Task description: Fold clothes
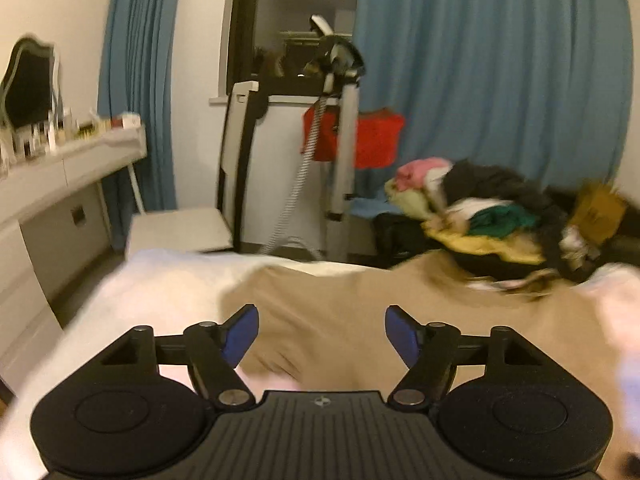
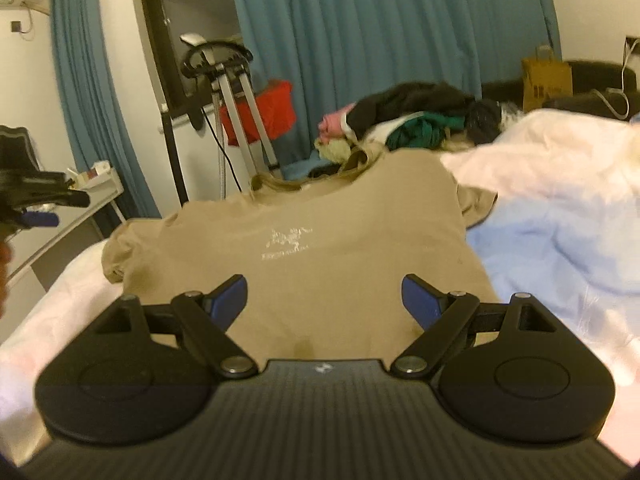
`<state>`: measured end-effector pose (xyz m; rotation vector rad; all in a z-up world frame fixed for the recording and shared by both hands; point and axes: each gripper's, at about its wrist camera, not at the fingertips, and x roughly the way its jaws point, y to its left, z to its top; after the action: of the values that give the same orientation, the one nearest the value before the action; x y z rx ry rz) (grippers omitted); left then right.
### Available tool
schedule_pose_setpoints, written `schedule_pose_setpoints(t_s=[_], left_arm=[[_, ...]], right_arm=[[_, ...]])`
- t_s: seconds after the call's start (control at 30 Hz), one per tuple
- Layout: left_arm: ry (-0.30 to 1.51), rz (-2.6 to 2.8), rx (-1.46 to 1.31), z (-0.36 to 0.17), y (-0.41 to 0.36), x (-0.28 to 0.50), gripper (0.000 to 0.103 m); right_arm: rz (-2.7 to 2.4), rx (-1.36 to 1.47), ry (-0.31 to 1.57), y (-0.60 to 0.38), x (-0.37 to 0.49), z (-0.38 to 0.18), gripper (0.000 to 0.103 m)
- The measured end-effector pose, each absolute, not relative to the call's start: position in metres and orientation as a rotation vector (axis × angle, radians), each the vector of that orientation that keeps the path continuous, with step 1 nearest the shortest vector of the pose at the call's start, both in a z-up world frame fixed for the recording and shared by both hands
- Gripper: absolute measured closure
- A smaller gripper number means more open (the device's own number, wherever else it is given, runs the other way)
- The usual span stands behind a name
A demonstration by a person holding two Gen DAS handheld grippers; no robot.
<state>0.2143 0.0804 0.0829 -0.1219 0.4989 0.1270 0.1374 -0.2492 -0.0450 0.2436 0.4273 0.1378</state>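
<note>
Plainly spread on the white bedding [image 2: 60, 292], the tan T-shirt [image 2: 320, 248] lies flat with its pale chest print facing up and its collar at the far end, toward the heap of unsorted clothes [image 2: 404, 120] just beyond it. Neither sleeve looks turned in and no crease crosses the body, so by my reading the shirt has been laid out and smoothed but its folding has not begun; the heap behind it suggests many more garments are left. Over the near hem of the shirt hovers the right gripper [image 2: 324, 300], jaws standing wide with only cloth beneath them and nothing pinched. Off the shirt's left side, in the wrist view from that hand, the left gripper [image 1: 322, 334] also stands parted and empty above the tan fabric, the picture smeared by motion. Beyond the shirt's collar end, left of the heap, stands a garment steamer [image 2: 224, 80] with a red cloth [image 2: 268, 112] hanging by it, and blue curtains [image 2: 380, 32] behind. A light blue sheet [image 2: 560, 248] lies just to the shirt's right.
</note>
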Motion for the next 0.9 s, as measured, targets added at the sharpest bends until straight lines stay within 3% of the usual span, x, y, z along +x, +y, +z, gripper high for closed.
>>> schedule_pose_setpoints(t_s=[0.3,0.43,0.67,0.9], left_arm=[[0.474,0.044,-0.168,0.075,0.011,0.102,0.028],[0.481,0.031,-0.159,0.053,0.003,0.075,0.018],[0.484,0.02,-0.07,0.032,-0.007,0.062,0.002],[0.483,0.008,-0.048,0.024,-0.014,0.065,0.0]], right_arm=[[0.118,0.242,0.381,-0.254,0.086,-0.026,0.018],[0.111,0.237,0.364,-0.255,0.069,-0.023,0.018],[0.122,0.163,0.331,-0.241,0.068,-0.031,0.018],[0.106,0.186,0.35,-0.241,0.074,-0.038,0.018]])
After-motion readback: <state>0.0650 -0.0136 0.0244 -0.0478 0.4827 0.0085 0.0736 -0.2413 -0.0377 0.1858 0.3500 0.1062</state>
